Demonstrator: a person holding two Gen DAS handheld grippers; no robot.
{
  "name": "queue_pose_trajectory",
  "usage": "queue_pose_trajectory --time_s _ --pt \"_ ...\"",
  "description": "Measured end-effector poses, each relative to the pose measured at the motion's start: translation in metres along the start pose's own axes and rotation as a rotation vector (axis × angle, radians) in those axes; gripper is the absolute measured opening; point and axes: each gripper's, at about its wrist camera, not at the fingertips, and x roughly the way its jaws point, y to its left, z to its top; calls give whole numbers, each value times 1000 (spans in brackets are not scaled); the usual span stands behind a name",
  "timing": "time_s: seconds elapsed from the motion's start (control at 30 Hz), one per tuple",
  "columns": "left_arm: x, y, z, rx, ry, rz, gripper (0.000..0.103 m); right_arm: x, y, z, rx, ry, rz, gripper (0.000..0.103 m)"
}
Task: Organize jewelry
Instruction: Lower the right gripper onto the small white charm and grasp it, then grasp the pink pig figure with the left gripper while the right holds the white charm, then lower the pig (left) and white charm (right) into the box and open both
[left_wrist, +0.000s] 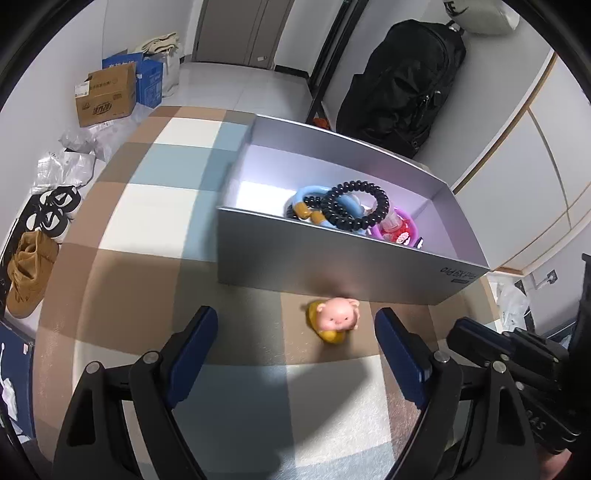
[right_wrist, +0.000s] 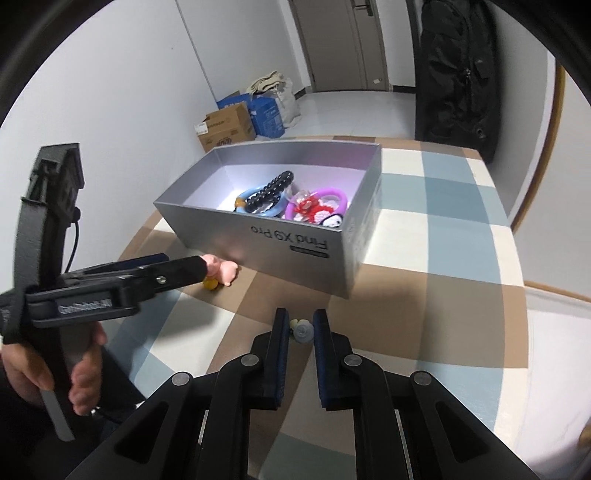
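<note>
A pink pig-face charm on a yellow ring (left_wrist: 333, 319) lies on the checked mat just in front of the silver box (left_wrist: 332, 266). My left gripper (left_wrist: 295, 325) is open with the pig charm between and just beyond its fingertips; it also shows in the right wrist view (right_wrist: 199, 271), beside the pig charm (right_wrist: 221, 275). My right gripper (right_wrist: 300, 325) is narrowly open around a small grey-white trinket (right_wrist: 302, 329) on the mat. The box (right_wrist: 295, 254) holds a black coil hair tie (left_wrist: 356, 208), a blue ring (left_wrist: 314, 194) and a purple ring with red pieces (right_wrist: 317, 206).
The checked mat (left_wrist: 147, 229) covers the floor. Cardboard and blue boxes (left_wrist: 110, 92) stand by the far wall, shoes (left_wrist: 33, 273) at the left, a black bag (left_wrist: 399, 81) behind the box.
</note>
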Motion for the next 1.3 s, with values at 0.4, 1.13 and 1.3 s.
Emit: queue_pose_trajectory --time_s 0.4,1.13,1.3 --pt "6 -14 1 59 -22 82 52 -11 -7 -3 27 -30 45 12" --pt "-10 -28 -4 105 -35 22 21 -23 -5 -3 62 -72 55 12" --pt "-24 -26 1 82 -76 -6 21 -26 -6 5 83 -100 58 12"
